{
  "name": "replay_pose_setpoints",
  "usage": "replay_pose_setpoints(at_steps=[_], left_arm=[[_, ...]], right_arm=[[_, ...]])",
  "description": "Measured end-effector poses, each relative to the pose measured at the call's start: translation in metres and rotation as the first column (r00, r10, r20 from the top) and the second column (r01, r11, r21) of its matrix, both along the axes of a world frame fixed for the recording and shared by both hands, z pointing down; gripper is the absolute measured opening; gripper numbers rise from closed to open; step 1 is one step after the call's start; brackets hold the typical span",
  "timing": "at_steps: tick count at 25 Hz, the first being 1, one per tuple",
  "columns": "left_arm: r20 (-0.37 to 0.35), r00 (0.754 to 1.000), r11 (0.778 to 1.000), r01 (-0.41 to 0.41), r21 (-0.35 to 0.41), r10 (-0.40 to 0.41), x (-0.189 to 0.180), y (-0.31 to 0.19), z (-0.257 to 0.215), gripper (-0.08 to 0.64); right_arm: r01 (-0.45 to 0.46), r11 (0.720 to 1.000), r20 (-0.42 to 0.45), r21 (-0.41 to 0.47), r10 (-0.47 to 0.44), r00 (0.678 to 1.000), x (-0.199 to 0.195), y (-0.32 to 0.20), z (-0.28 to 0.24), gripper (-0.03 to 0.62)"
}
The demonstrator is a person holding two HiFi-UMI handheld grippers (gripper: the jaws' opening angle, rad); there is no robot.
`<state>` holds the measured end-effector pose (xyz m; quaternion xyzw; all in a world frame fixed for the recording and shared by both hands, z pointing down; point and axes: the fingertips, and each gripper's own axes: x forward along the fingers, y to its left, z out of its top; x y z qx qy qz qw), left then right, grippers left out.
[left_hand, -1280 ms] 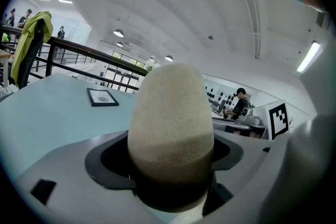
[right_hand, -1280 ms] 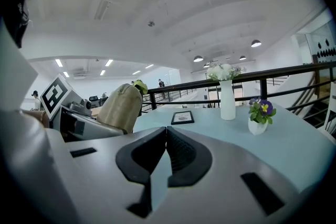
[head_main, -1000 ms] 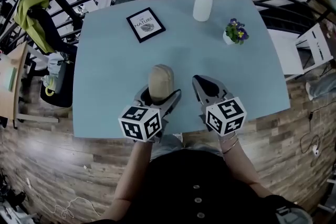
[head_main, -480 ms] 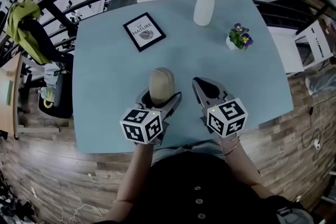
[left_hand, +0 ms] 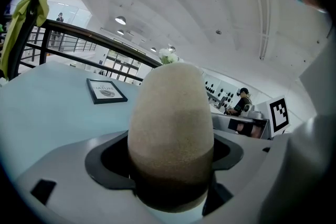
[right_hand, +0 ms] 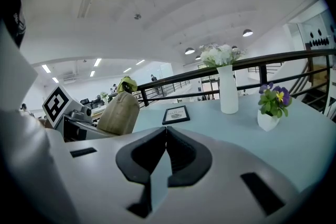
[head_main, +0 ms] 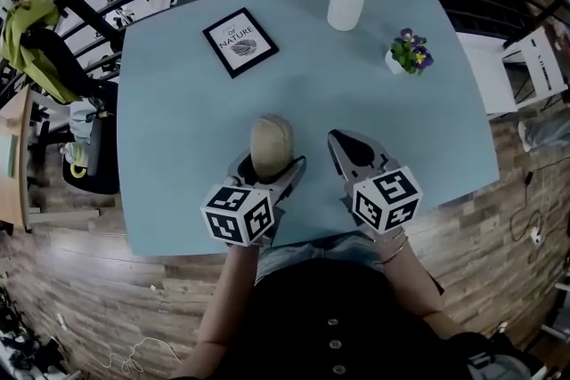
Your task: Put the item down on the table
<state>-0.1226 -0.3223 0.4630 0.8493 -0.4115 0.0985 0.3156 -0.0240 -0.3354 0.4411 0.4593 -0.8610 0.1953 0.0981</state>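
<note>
Yellow-green jacket (head_main: 20,24): draped over a dark chair, off the left edge of the table (head_main: 178,120).

Framed picture (head_main: 240,43): black frame, lying flat on the far left part of the pale blue table, well apart from both grippers.

Left gripper (head_main: 271,165): over the near edge of the table, fingers clamped on either side of the egg-shaped item (head_main: 271,142).

Egg-shaped item: beige, rough-textured, upright with its rounded tip upward, gripped at its lower part. Whether its base touches the table cannot be told.

Right gripper (head_main: 337,139): just beside the left one, over the near edge. Its fingers are pressed together with nothing between them.

White vase (head_main: 346,3): holds pale flowers, stands at the far edge.

Small white pot (head_main: 398,61): holds purple and yellow flowers, stands at the far right.

Nothing lies between the grippers and these far things.
</note>
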Motion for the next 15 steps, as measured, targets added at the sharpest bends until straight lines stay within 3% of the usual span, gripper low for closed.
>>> replay_pose_setpoints(at_steps=[15], left_arm=[[0.031, 0.999, 0.999, 0.015, -0.047, -0.013, 0.019, 0.002, 0.016, 0.397]], right_arm=[[0.072, 0.997, -0.027, -0.032, -0.073, 0.997, 0.017, 0.000, 0.016, 0.006]])
